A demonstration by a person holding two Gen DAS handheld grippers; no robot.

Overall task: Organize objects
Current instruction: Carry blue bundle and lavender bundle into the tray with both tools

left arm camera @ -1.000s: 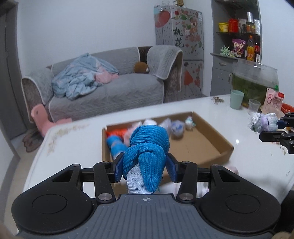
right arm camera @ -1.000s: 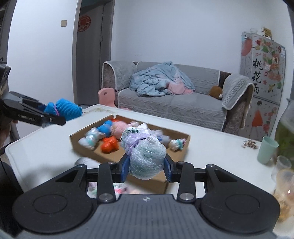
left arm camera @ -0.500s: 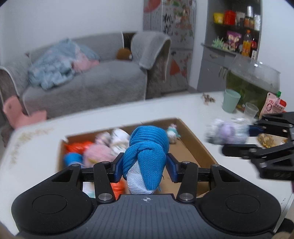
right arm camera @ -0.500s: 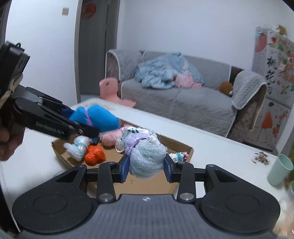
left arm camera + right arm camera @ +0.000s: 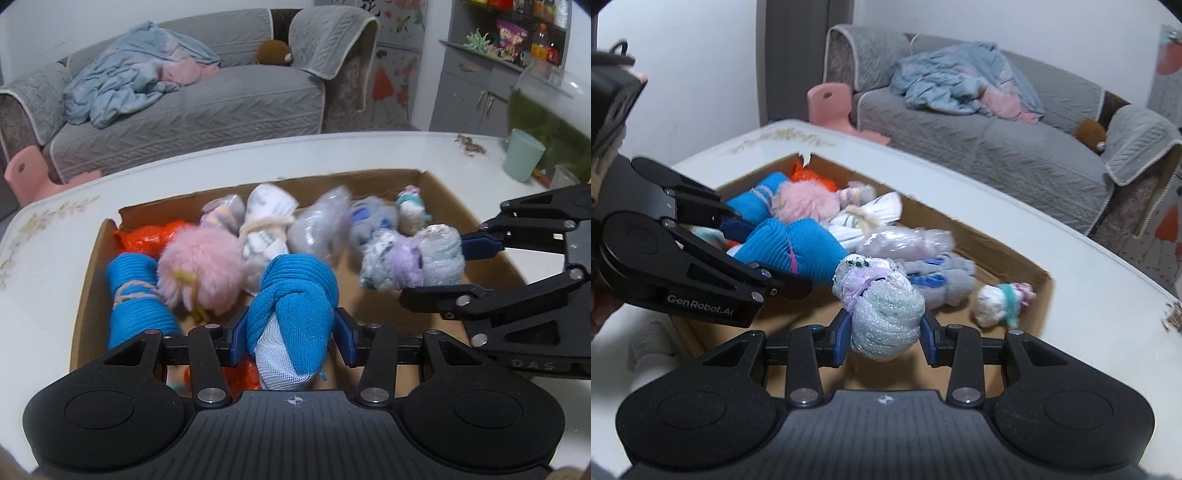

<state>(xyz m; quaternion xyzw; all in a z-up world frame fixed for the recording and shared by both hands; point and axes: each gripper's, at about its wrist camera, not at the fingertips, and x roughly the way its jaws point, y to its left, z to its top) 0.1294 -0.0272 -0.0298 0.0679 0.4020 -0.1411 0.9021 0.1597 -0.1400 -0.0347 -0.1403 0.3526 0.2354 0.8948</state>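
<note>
Socks bound for a cardboard box [image 5: 436, 177] on a white table [image 5: 51, 258], both grippers loaded.

Left wrist view: left gripper [image 5: 291, 334] clamped on a blue sock roll [image 5: 295, 295], ribbed knit w/ white mesh end, long axis running fwd along the fingers. Roll hangs over the box's near-left part; open cardboard floor lies just ahead & to the right. Right gripper [image 5: 439, 269] enters from the right, pinching a pale roll [image 5: 410, 262] w/ lilac band, above the box's right half. Inside, along the far wall: orange bundle [image 5: 147, 236], fluffy pink ball [image 5: 203, 269], another blue roll [image 5: 136, 299], white & grey rolls, somewhat blurred.

Right wrist view: right gripper [image 5: 884, 330] closed on the pale roll [image 5: 882, 314], bubbly, plastic-looking, knotted. Left gripper [image 5: 768, 266] comes in from the left w/ its blue sock roll [image 5: 790, 254], the two loads nearly touching. Bare floor sits below & right of the pale roll, near a small white-teal bundle [image 5: 1001, 302]; right gripper looks nearer that gap.
</note>
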